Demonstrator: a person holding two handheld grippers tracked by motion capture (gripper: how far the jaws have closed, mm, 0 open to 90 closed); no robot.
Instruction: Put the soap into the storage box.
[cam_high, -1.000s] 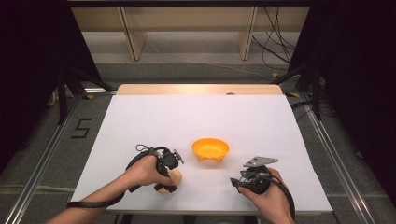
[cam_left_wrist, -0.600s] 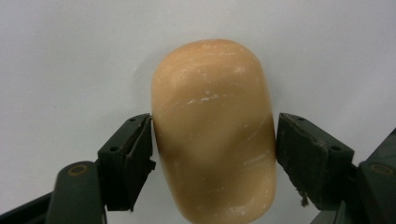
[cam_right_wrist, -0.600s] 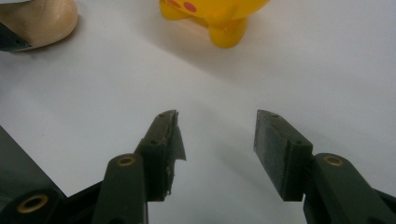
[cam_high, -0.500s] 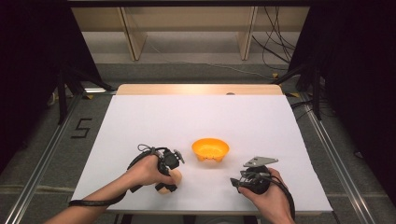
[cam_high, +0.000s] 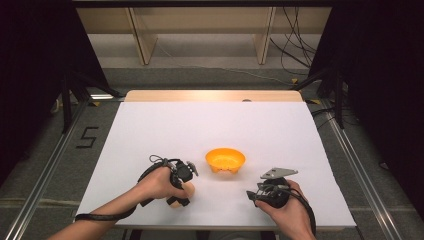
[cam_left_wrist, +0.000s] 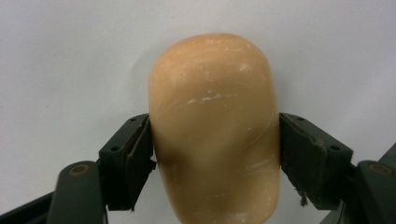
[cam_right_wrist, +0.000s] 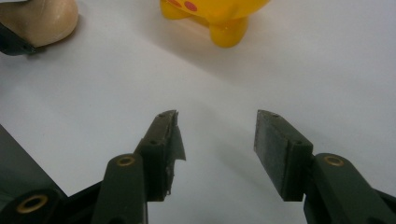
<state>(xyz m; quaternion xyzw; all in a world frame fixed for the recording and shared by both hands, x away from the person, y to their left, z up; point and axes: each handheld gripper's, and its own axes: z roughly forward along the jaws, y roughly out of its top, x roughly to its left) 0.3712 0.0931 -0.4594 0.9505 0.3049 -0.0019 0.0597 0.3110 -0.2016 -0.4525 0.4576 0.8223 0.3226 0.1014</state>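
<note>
- Down at the near edge of the white table (cam_high: 215, 125), a little left of centre, the left gripper (cam_high: 181, 186) is bearing on a tan, rounded, potato-shaped lump (cam_left_wrist: 215, 130) that rests on the tabletop.
- From the left gripper view, both black jaws press against the lump's two long flanks at about its middle, so I'd call the hold closed and snug, with the pads touching on each side.
- Its surface looks smooth and faintly scuffed with pale scratches; I'd guess it is a light, stiff plastic or foam piece, unlikely to dent and hardly fragile.
- That smooth, bulging skin could let it squirt forward or back if squeezed near either rounded end, so the waist, where it is gripped now, seems the sensible place to take it.
- Over on the right, the right gripper (cam_right_wrist: 217, 140) sits low above bare table, jaws parted wide with nothing between them.
- An orange bowl (cam_high: 225, 160) on stubby feet stands just beyond and between the two grippers, apart from the lump; in the right gripper view red spots show on its underside.
- If the bowl is where the lump is bound, the lift looks short, and an upright, level carry ought to keep the round piece from rolling in the pads.
</note>
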